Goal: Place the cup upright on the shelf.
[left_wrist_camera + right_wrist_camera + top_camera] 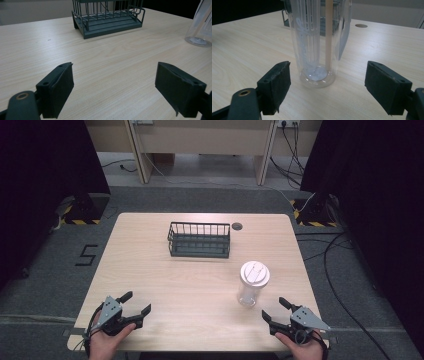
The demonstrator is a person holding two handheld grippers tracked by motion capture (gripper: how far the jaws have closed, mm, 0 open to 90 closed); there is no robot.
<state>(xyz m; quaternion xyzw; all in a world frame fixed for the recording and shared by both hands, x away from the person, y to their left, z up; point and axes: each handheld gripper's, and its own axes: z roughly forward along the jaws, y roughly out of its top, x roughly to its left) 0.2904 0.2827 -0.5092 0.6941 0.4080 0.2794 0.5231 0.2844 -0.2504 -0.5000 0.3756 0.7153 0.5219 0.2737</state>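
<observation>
Your right gripper (278, 310) sits low at the table's (165, 285) near edge with its jaws spread wide, and the clear tumbler (252, 284) stands upright just ahead of them, slightly toward the left jaw. Your left gripper (135, 304) also gapes, holding nothing, with the wire basket (199, 240) well ahead of it.
</observation>
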